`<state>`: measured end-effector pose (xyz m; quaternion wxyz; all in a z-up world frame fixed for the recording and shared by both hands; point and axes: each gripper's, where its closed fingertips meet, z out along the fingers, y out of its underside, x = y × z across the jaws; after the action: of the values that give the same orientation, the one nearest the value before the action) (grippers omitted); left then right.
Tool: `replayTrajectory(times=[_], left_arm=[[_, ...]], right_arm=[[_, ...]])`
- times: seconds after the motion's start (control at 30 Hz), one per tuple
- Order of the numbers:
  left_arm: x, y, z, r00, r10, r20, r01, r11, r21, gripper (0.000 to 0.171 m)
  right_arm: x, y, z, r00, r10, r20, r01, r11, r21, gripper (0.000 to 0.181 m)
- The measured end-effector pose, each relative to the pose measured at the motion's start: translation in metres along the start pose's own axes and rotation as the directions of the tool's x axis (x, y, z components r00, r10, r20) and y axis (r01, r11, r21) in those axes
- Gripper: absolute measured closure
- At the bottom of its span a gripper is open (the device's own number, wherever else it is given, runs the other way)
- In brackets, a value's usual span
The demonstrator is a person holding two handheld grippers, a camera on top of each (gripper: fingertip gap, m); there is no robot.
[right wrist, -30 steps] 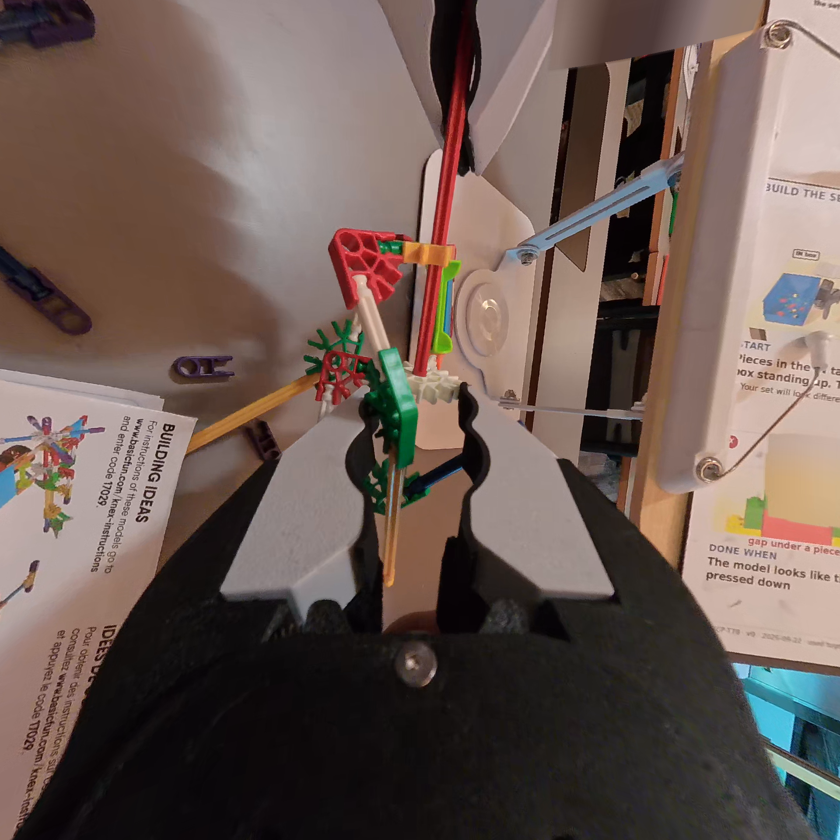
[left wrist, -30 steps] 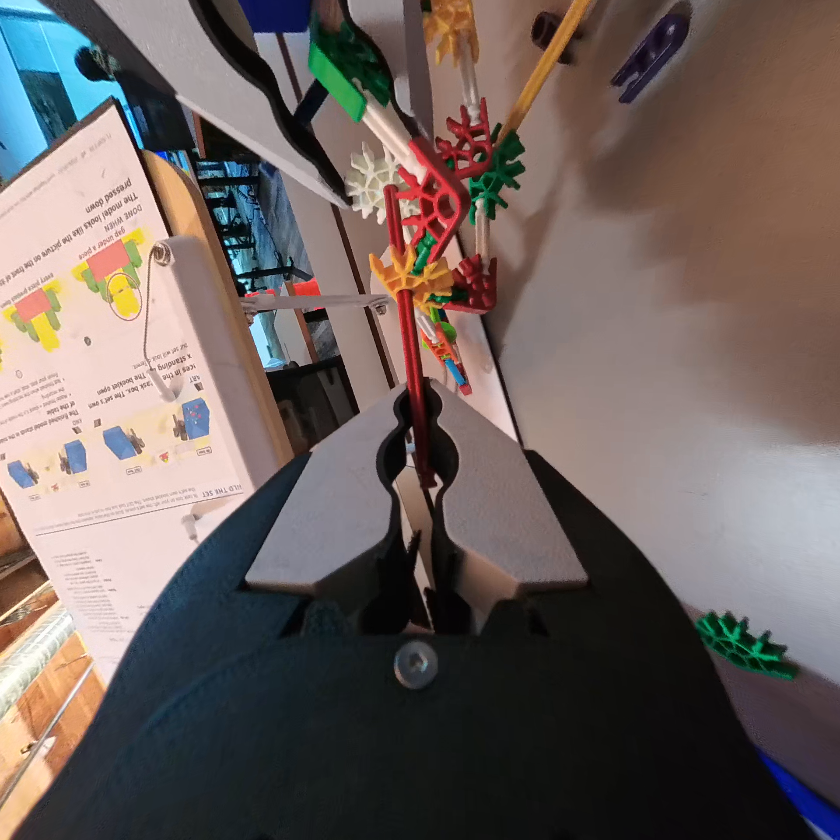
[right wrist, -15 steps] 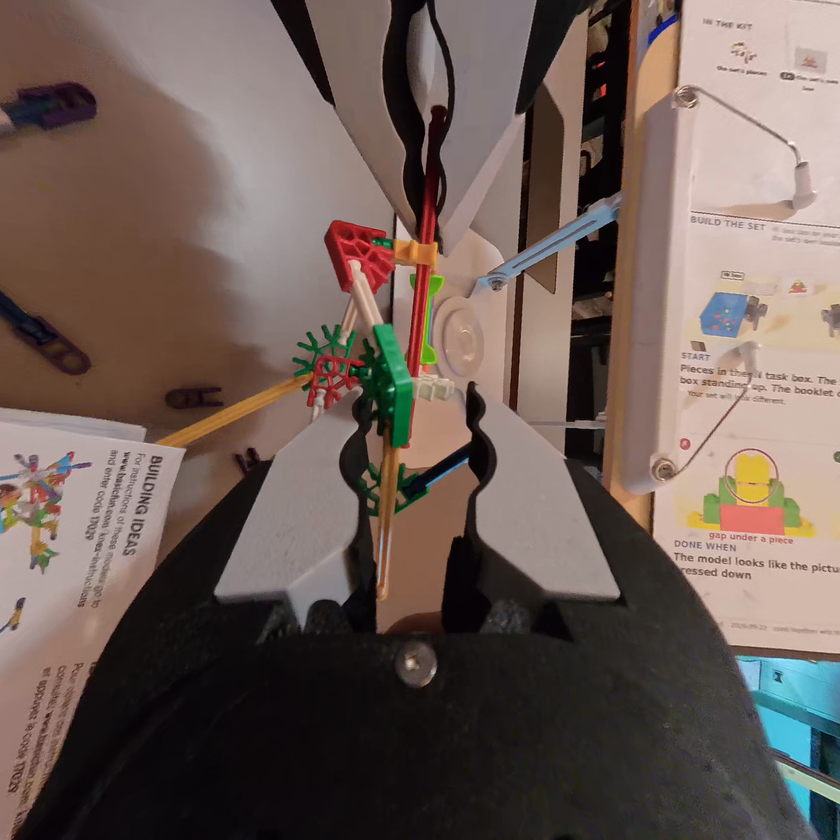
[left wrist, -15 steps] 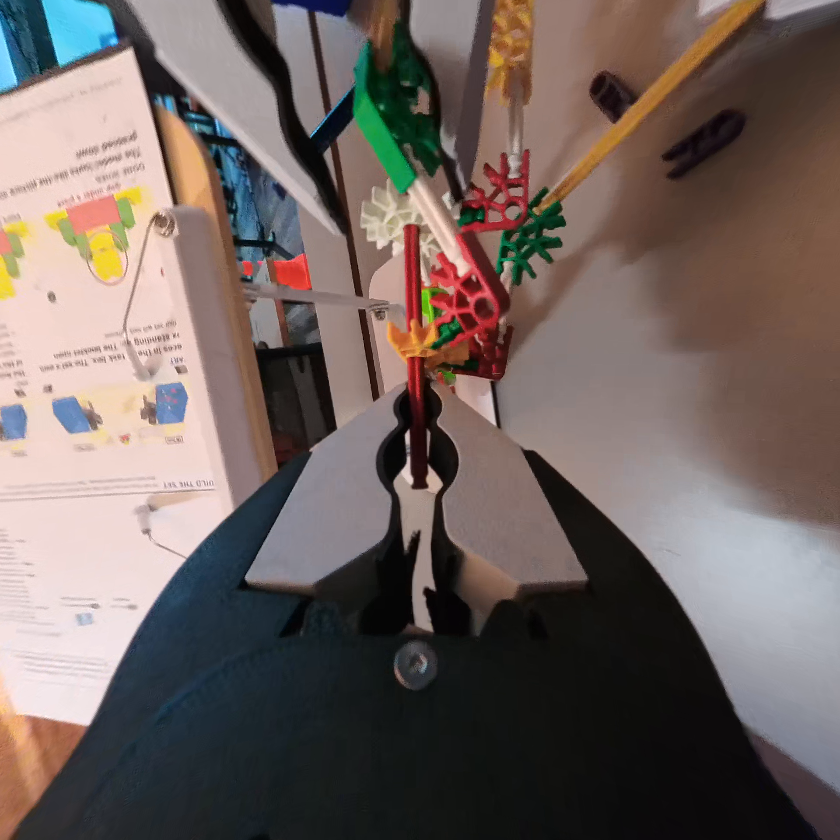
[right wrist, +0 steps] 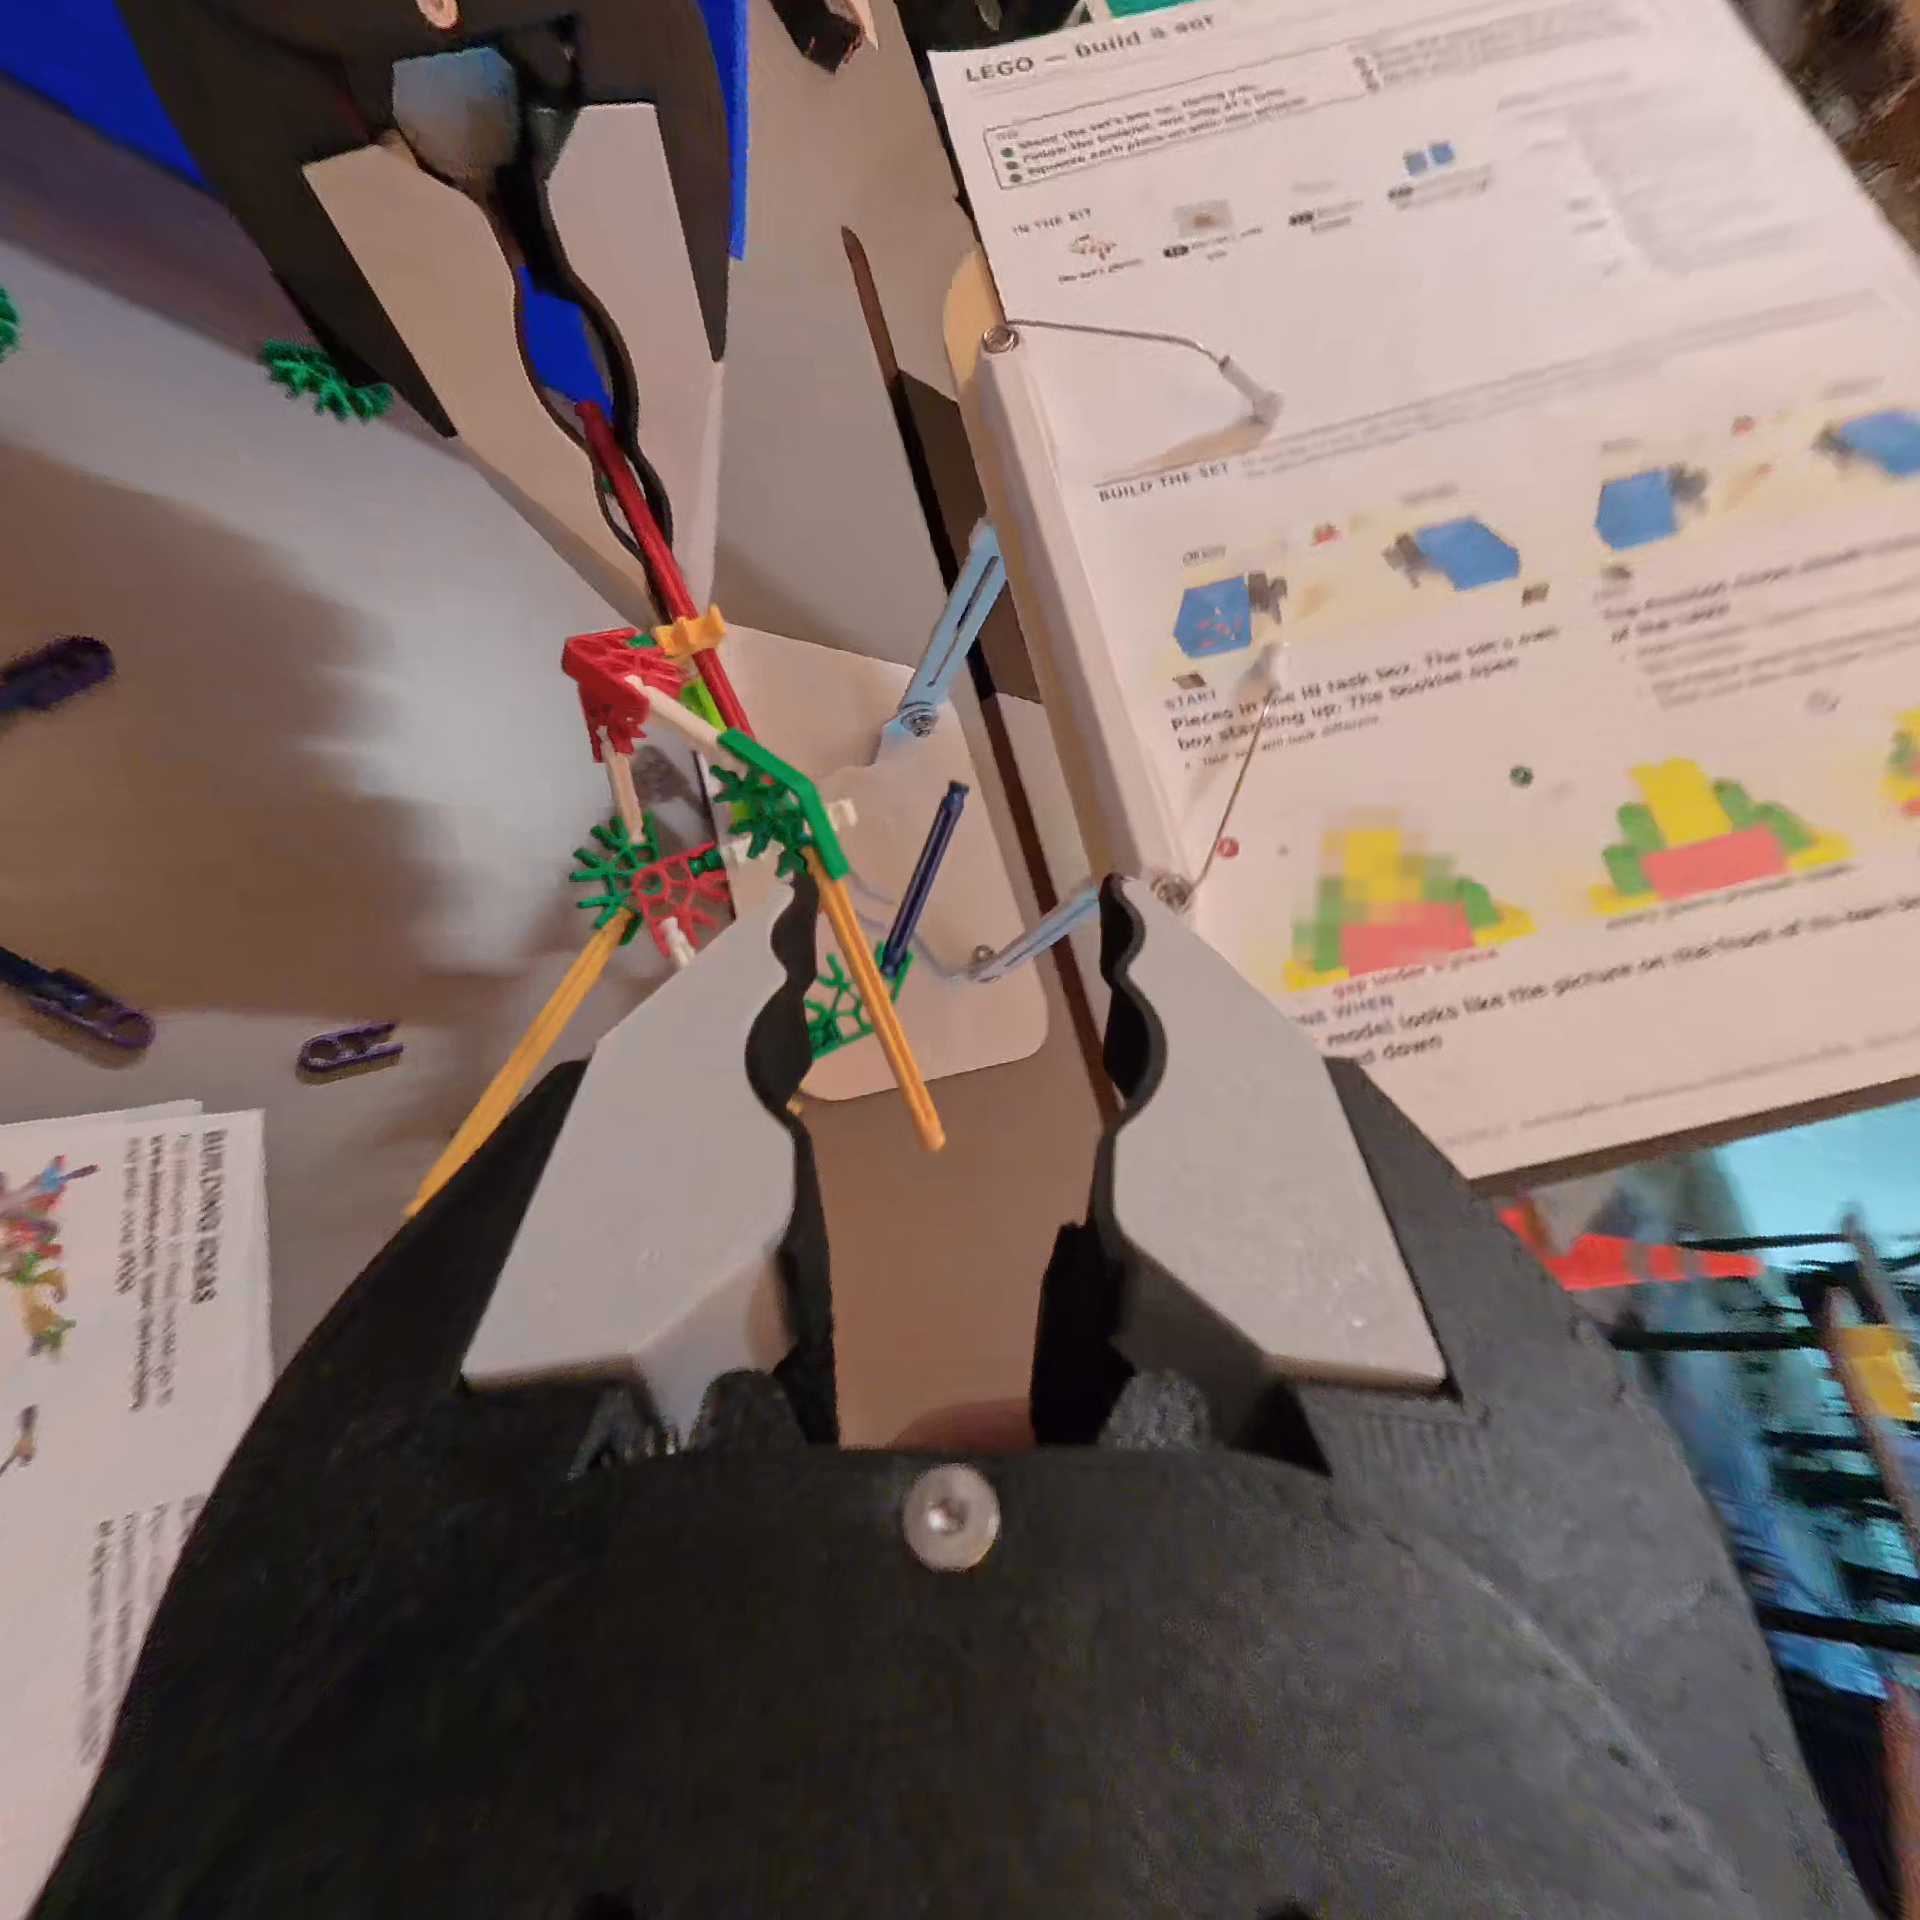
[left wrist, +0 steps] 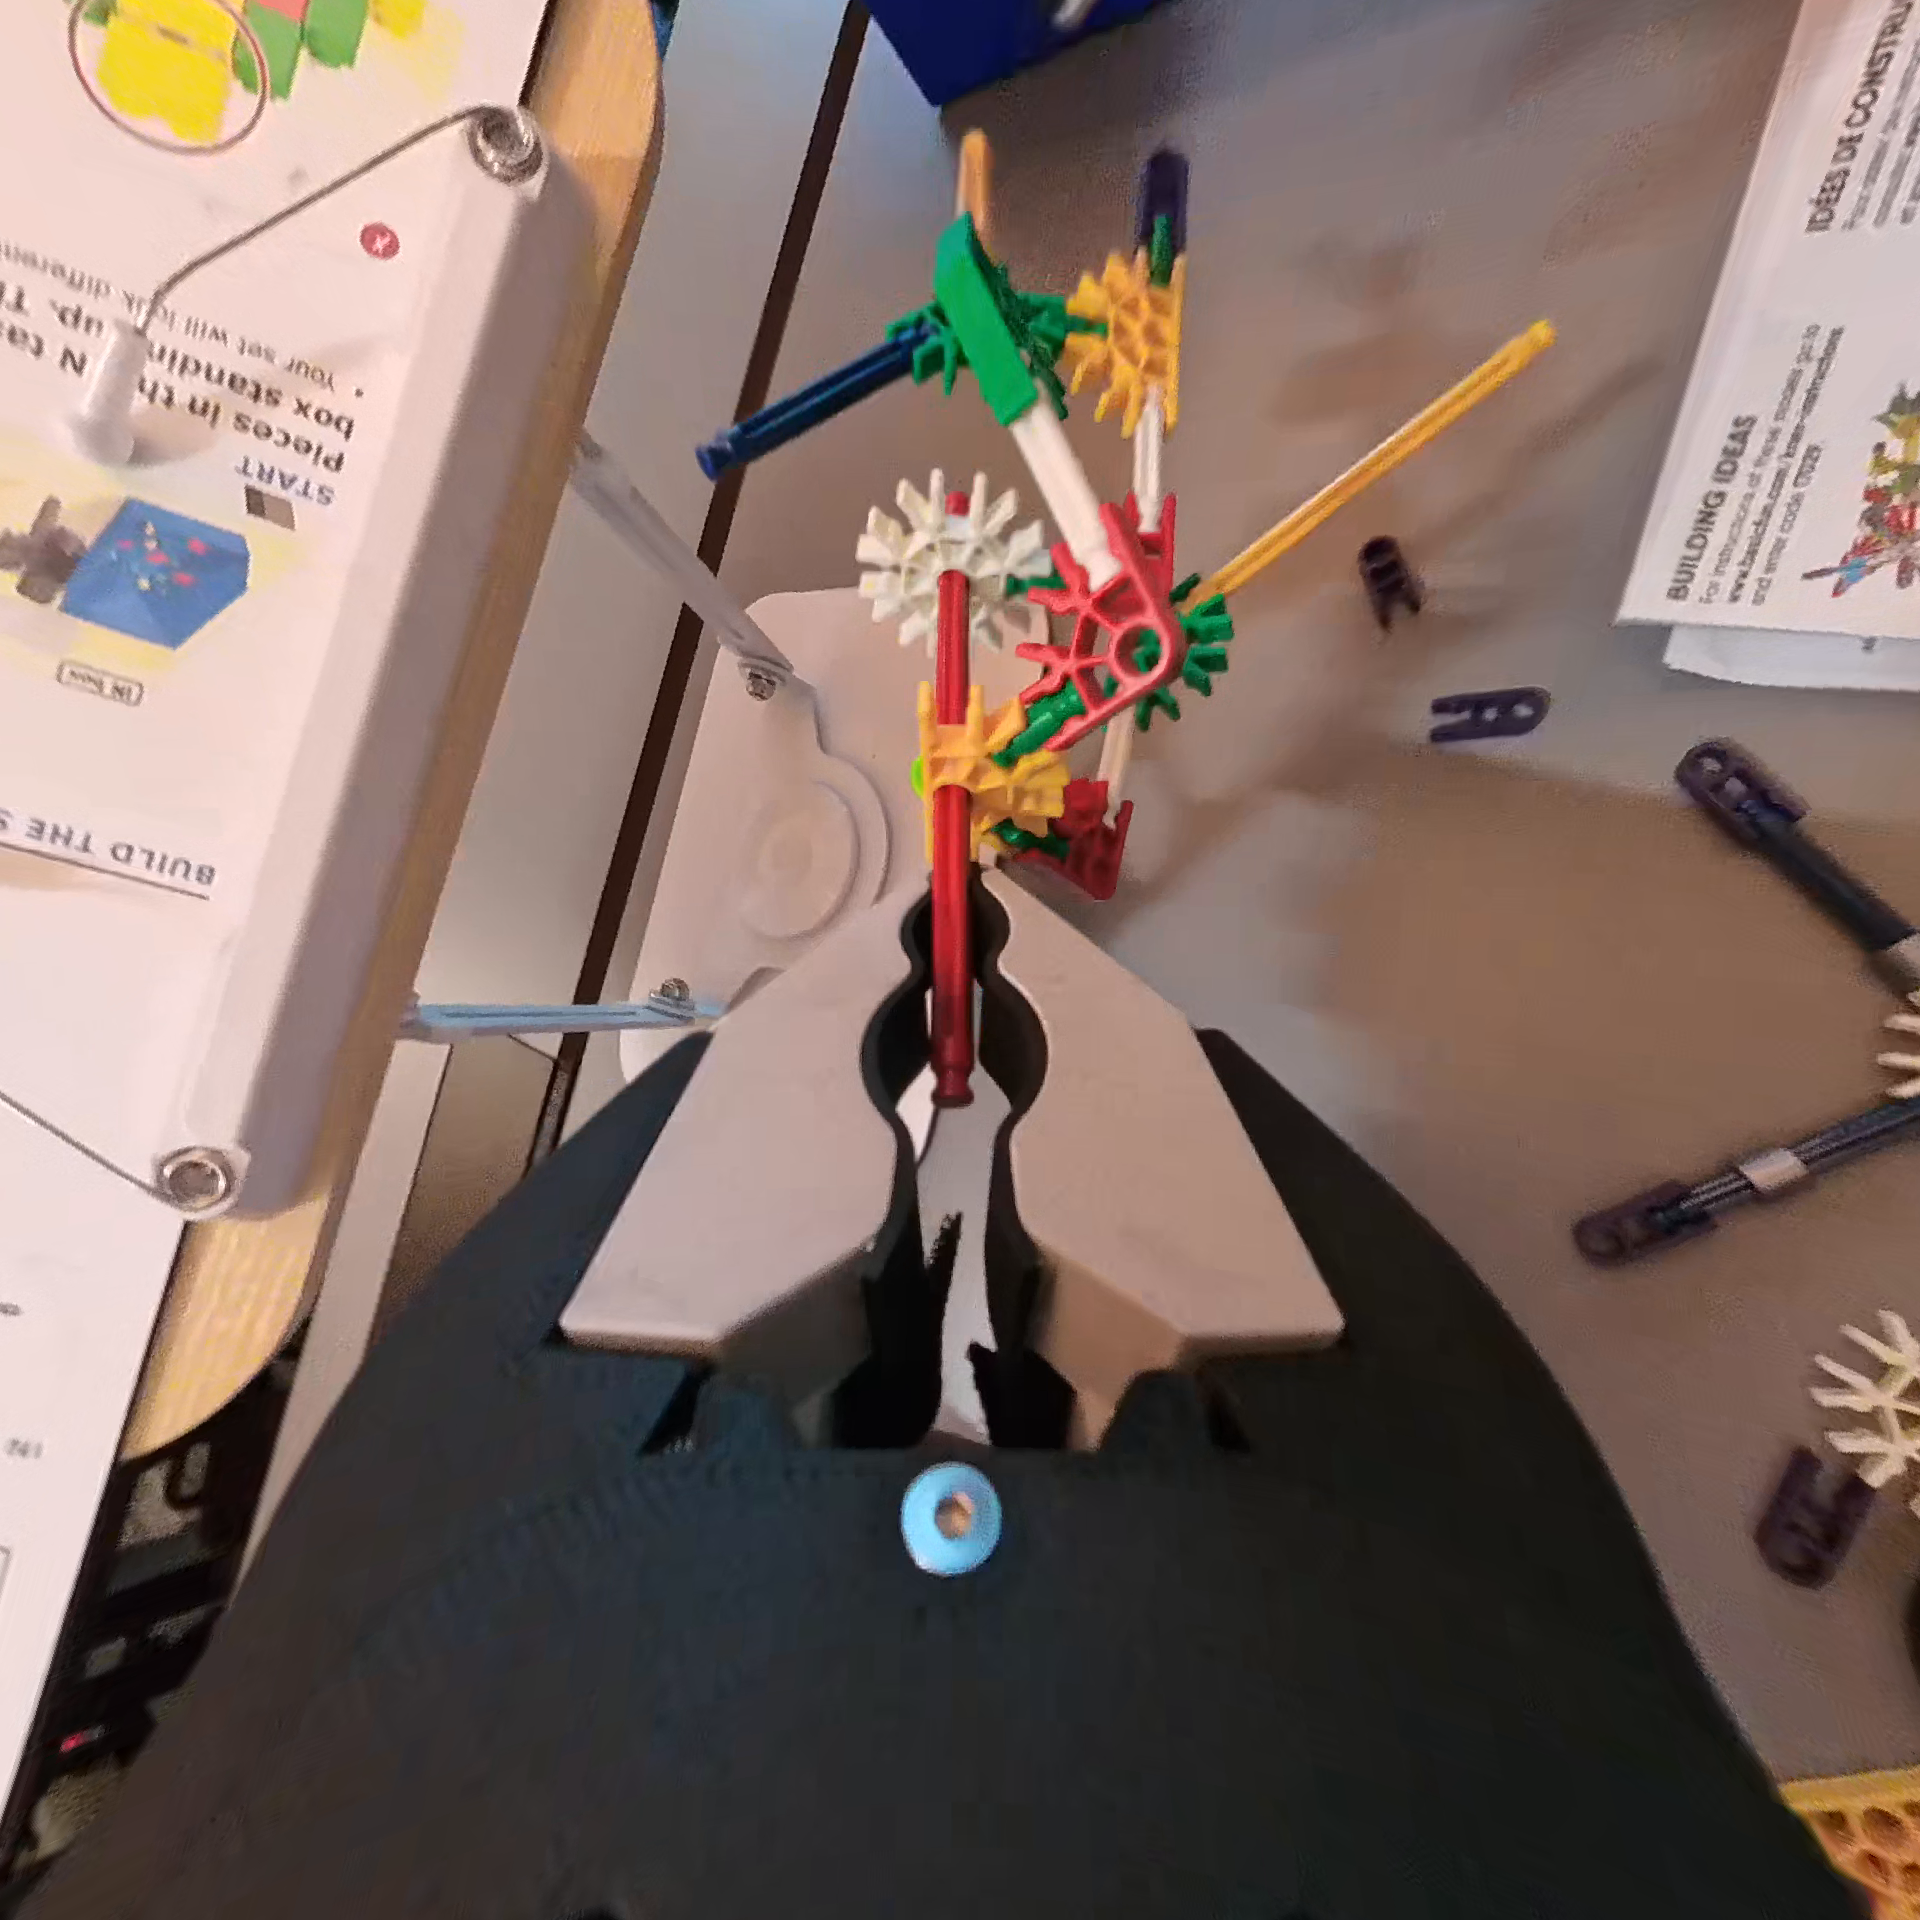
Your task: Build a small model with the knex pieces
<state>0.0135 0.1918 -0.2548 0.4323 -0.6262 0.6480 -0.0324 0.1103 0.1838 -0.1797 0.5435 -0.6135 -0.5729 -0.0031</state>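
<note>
2 grippers: our left gripper (left wrist: 951, 914) clamps the red rod (left wrist: 951, 831), steadying the rod-and-connector model (left wrist: 1070, 623); our right gripper (right wrist: 951, 935) stands released beside it.

A grey worktop (left wrist: 1403, 987) carries loose construction-toy parts. Dark purple clips (left wrist: 1488, 716) and dark purple rods (left wrist: 1787, 821) lie scattered at the right of the left wrist view, with white snowflake-shaped connectors (left wrist: 1875, 1403) near its right edge. A printed booklet (left wrist: 1787, 416) lies at the upper right. An instruction sheet (right wrist: 1507, 540) rests on a wooden stand (left wrist: 436, 727), retained by a wire clip (right wrist: 1143, 348). A blue box (left wrist: 997, 42) sits at the far edge.
</note>
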Motion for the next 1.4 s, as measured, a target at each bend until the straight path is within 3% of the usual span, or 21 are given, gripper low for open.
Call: replayTrajectory(times=[0.27,0.57,0.73,0.8,0.87,0.93,1.0,1.23,1.4], left_arm=[[-0.002,-0.003,-0.006,0.989,-0.143,-0.042,0.144,0.989,0.036,0.171],[0.007,0.002,-0.008,0.988,-0.130,-0.085,0.127,0.991,-0.035,0.171],[-0.006,0.015,-0.016,0.993,-0.122,-0.003,0.121,0.992,-0.039,0.154],[-0.003,0.026,-0.016,0.992,-0.128,-0.021,0.126,0.989,-0.079,0.135],[0.005,0.039,-0.009,0.988,-0.144,-0.061,0.134,0.981,-0.140,0.128],[0.010,0.050,0.001,0.988,-0.135,-0.072,0.119,0.975,-0.188,0.133],[0.010,0.056,0.010,0.989,-0.131,-0.066,0.114,0.969,-0.218,0.153],[0.007,0.048,0.015,0.978,-0.205,-0.050,0.190,0.958,-0.214,0.154],[0.007,0.027,0.012,0.953,-0.302,-0.041,0.294,0.947,-0.131,0.154]], right_arm=[[-0.016,0.051,0.006,0.983,0.074,0.170,-0.049,0.988,-0.144,0.122],[-0.062,0.089,0.051,0.956,0.091,0.278,-0.012,0.962,-0.273,0.122],[-0.069,0.088,0.053,0.954,0.073,0.291,0.013,0.959,-0.282,0.123],[-0.067,0.086,0.053,0.956,0.077,0.284,0.004,0.962,-0.274,0.125],[-0.068,0.084,0.054,0.953,0.088,0.291,-0.006,0.963,-0.269,0.126],[-0.072,0.083,0.054,0.949,0.086,0.303,-0.003,0.964,-0.266,0.127],[-0.079,0.081,0.054,0.942,0.082,0.325,0.005,0.965,-0.261,0.128],[-0.097,0.061,0.059,0.935,0.047,0.352,0.032,0.976,-0.215,0.129],[-0.093,0.057,0.076,0.969,0.034,0.244,0.026,0.970,-0.240,0.130]])
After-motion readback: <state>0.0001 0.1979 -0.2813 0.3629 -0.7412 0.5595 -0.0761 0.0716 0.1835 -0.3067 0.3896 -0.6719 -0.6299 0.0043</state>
